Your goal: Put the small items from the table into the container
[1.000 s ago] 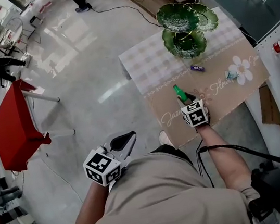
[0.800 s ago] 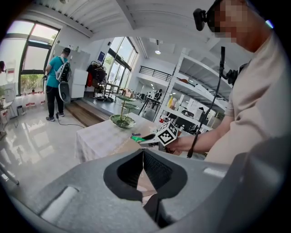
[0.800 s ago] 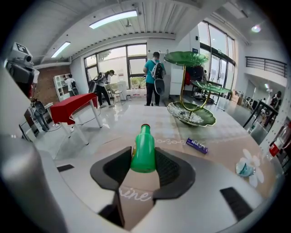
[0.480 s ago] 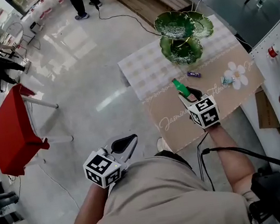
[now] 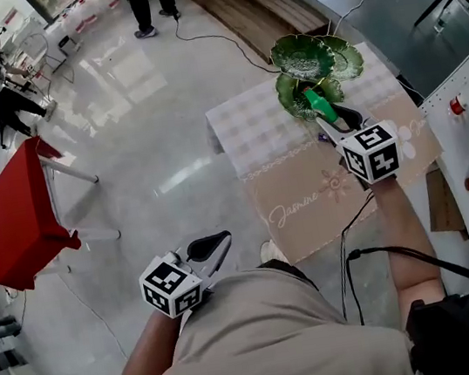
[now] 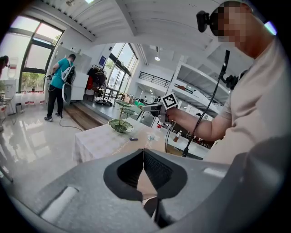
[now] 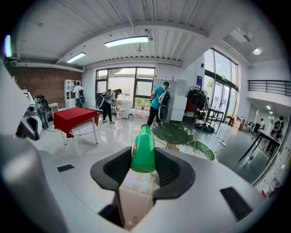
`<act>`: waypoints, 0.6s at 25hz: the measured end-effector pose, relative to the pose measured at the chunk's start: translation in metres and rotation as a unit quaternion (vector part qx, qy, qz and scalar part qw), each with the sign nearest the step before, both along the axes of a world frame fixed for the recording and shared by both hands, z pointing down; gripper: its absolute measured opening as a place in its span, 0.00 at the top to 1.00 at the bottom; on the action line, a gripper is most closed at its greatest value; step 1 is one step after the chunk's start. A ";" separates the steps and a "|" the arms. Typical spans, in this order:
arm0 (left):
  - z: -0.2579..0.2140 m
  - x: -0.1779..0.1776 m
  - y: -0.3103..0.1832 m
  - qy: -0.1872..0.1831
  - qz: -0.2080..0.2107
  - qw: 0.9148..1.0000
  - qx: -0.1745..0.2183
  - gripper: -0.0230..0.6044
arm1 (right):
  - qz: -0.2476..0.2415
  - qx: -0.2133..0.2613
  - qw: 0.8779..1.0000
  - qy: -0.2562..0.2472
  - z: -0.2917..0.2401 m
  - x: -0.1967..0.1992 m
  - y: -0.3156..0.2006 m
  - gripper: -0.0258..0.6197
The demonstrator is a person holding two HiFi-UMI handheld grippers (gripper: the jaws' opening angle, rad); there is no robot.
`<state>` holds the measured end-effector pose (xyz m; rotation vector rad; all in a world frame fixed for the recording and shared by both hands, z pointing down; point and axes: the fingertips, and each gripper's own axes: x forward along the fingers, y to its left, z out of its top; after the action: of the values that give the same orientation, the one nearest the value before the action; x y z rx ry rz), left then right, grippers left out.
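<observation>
**Fig.** The right tongs clamp a green bottle-shaped item near its wider end, with the neck pointing forward. They hold it clear of the bench, just short of the green leaf-shaped tiered dish at the upper right of the head view; this is presumably the container, so the item looks poised for release into it. The left tongs, pressed together on nothing, hang at lower left beside the person's body, apparently not needed for this item.
</observation>
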<state>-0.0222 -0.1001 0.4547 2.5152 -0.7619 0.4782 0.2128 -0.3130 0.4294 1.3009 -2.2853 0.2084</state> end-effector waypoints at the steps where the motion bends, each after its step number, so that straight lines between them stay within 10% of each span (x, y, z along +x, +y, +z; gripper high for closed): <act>1: -0.001 -0.002 0.000 0.002 -0.003 1.000 -0.001 0.95 | 0.003 0.006 1.000 0.001 -0.005 0.003 -0.010 0.70; 15: 0.010 -0.023 0.003 -0.010 -0.075 0.997 -0.018 0.95 | 0.017 0.002 1.000 0.027 -0.002 0.031 -0.140 0.70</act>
<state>-0.0453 -0.0973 0.4642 2.4022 -0.9331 0.4620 0.2435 -0.4534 0.4279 1.3311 -2.2215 0.1788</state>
